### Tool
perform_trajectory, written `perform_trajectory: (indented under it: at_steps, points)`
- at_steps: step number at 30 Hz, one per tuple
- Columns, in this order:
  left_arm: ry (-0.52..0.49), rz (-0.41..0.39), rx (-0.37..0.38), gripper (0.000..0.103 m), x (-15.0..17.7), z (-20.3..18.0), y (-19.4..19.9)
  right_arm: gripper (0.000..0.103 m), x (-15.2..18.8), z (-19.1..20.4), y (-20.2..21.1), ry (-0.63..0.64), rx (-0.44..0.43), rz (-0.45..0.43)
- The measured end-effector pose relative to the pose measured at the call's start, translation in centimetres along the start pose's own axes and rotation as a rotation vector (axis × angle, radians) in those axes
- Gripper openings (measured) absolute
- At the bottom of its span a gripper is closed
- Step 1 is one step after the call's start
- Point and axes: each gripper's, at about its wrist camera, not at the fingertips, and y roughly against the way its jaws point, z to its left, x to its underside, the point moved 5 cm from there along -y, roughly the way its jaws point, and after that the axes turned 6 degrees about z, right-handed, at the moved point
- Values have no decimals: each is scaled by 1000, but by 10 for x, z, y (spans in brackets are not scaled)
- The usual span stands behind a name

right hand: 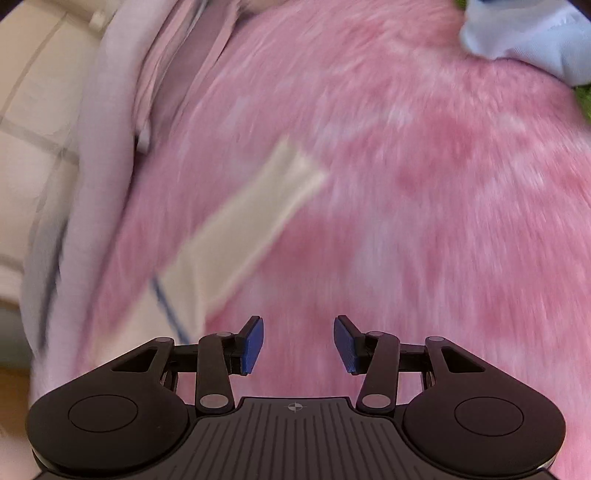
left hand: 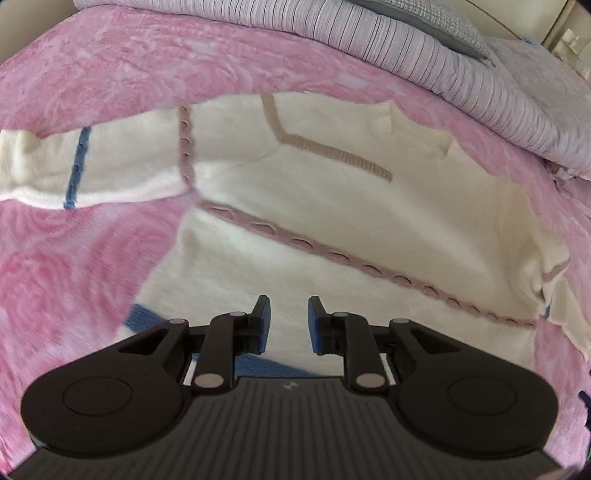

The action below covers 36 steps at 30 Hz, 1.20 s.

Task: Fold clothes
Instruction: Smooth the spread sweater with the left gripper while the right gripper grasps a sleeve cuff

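Observation:
A cream sweater (left hand: pixel 332 206) with mauve, tan and blue trim lies spread on a pink fuzzy blanket (left hand: pixel 92 74). Its left sleeve (left hand: pixel 74 173) stretches out to the left. My left gripper (left hand: pixel 289 325) is open and empty, just above the sweater's lower body near a blue hem band (left hand: pixel 144 314). In the right wrist view a cream sleeve (right hand: pixel 243 229) with a thin blue stripe lies diagonally on the blanket (right hand: pixel 424 221), blurred. My right gripper (right hand: pixel 298 343) is open and empty, over the blanket to the right of that sleeve.
A striped lilac quilt (left hand: pixel 424 48) is piled along the far edge of the blanket. A pale blue garment (right hand: pixel 528 33) lies at the top right of the right wrist view. Tiled floor (right hand: pixel 33 110) shows at its left.

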Motion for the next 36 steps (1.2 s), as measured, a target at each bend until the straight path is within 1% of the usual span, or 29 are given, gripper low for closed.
perform_trajectory:
  at_steps: [3, 7, 8, 9, 10, 12, 14, 16, 18, 19, 20, 21, 23, 24, 26, 27, 28, 29, 31, 33, 34, 36]
  points:
    - [-1, -3, -29, 18, 0, -8, 1, 47, -40, -8, -19, -59, -48, -24]
    - [-2, -10, -67, 18, -1, -11, 5, 47, -72, -16, -53, -135, -102, -18]
    - [-5, -12, -74, 18, -2, -10, 6, 29, -76, -14, -59, -129, -105, -16]
    - [-7, -15, -81, 18, -3, -8, 7, 6, -80, -10, -64, -114, -98, -8]
    - [-9, -17, -88, 18, -4, -7, 9, 3, -81, -6, -64, -85, -88, -5]
    - [-13, -22, -101, 18, -6, -5, 12, 3, -79, 4, -55, -5, -77, -21]
    - [-22, -33, -112, 18, -8, -1, 17, 3, -80, 8, -22, 28, -92, -89]
    - [-26, -41, -121, 18, -9, 5, 22, 3, -81, 1, 18, -10, -80, -171]
    - [-24, -36, -122, 18, -8, 10, 22, 3, -80, -14, 57, -40, 3, -245]
    - [-23, -26, -120, 18, -7, 12, 20, 3, -77, -22, 67, -34, 58, -247]
    - [-22, -17, -118, 18, -6, 14, 18, 3, -75, -29, 72, -16, 119, -226]
    - [-21, -7, -116, 18, -5, 15, 16, 4, -71, -40, 73, -10, 187, -185]
    - [-28, 9, -99, 18, -2, 15, 13, 6, -65, -60, 69, -65, 298, -123]
    - [-36, 10, -92, 18, -1, 15, 12, 7, -62, -68, 71, -111, 345, -122]
    - [-48, 14, -82, 18, 2, 14, 11, 15, -52, -64, 80, -133, 395, -177]
    - [-51, 19, -76, 18, 3, 14, 10, 17, -46, -53, 80, -74, 395, -187]
    - [-53, 25, -71, 18, 5, 15, 9, 21, -38, -37, 76, 39, 381, -167]
    - [-56, 31, -67, 18, 6, 16, 9, 24, -27, -20, 68, 183, 374, -124]
    - [-62, 43, -59, 18, 9, 17, 8, 27, 8, 15, 48, 517, 393, -37]
    - [-71, 49, -54, 18, 11, 18, 8, 32, 43, 33, 32, 840, 453, 14]
    - [-79, 45, -54, 18, 12, 19, 10, 35, 57, 35, 26, 972, 489, 27]
    - [-95, 41, -56, 18, 13, 22, 12, 39, 71, 24, 23, 1175, 592, 21]
